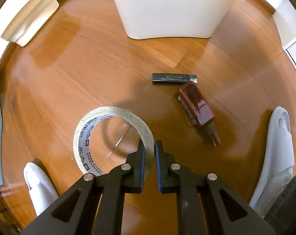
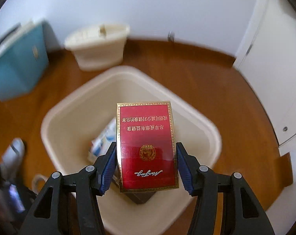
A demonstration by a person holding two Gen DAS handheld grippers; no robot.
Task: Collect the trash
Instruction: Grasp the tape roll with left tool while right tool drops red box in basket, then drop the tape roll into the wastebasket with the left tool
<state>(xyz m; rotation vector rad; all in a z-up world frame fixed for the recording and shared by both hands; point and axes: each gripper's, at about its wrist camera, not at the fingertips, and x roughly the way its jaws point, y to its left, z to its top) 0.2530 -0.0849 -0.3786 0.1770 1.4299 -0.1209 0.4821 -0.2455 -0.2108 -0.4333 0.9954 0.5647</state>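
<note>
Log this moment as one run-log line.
left gripper: shut on tape roll | right gripper: shut on red cigarette pack, over bin | floor: lighter, brown bottle

The left gripper, black-framed with blue ribbed pads, points straight down, its jaws clamped on the wall of a grey roll of tape. The right gripper, of the same build, tilts steeply downward, its jaws held half apart and pressed against both side edges of a red, gold-bordered cigarette packet.
</note>
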